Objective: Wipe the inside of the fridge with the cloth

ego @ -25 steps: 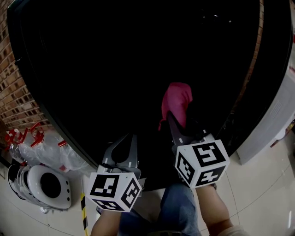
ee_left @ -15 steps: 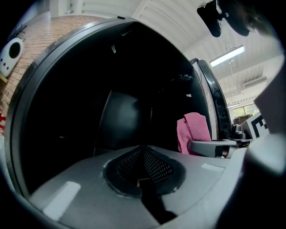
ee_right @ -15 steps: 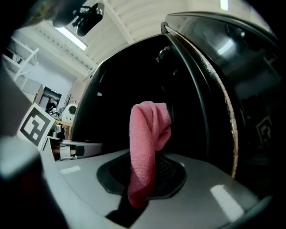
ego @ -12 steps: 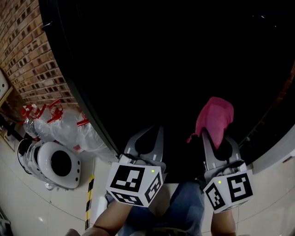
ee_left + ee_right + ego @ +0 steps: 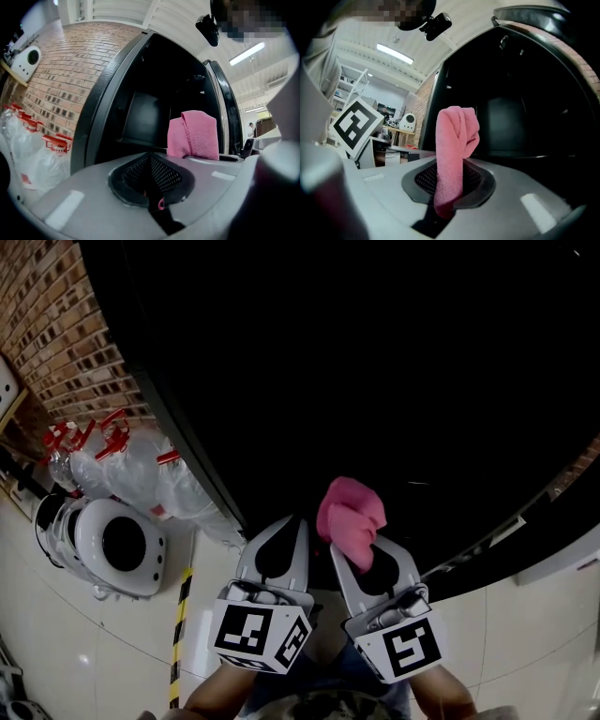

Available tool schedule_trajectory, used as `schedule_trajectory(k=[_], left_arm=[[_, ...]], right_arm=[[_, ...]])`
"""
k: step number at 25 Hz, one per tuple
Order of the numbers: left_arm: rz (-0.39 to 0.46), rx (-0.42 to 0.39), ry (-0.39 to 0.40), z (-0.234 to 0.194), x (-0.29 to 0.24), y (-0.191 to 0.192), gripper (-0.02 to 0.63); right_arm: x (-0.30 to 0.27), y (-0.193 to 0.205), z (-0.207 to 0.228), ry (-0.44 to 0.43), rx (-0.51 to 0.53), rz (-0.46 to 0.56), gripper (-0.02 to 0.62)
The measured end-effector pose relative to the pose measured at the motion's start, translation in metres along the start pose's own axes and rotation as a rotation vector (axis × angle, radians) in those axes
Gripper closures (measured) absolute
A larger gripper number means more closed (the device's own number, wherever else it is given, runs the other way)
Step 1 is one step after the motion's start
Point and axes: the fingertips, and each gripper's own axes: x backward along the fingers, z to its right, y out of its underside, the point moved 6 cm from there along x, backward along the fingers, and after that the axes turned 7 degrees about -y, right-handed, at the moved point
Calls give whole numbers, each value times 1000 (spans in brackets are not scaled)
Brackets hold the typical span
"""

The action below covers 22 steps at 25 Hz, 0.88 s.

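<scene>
Cloth: pink and bunched, standing up out of the right gripper, just in front of the fridge's open mouth.
Right gripper: jaws pinched tight on the cloth's lower end, with most of the cloth loose above them.
Left gripper: jaws together with nothing between them, just beside the right one.
Fridge: door open, inside very dark, with a shelf faintly visible.
Step in hand: probably bringing the cloth inside to begin wiping.
Doing it well: press the loose end flat against a shelf or wall, sweep in overlapping strokes, and keep the hard jaws off the lining.
Risk: the grip is narrow, so the cloth may slip out under hard pushing.
</scene>
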Motion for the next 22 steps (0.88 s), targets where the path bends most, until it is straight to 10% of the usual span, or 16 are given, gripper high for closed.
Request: schedule_trajectory(k=[22], left_arm=[[-6, -32, -103, -40, 19, 22, 592]], right_arm=[[-126, 138, 13, -46, -54, -117, 537]])
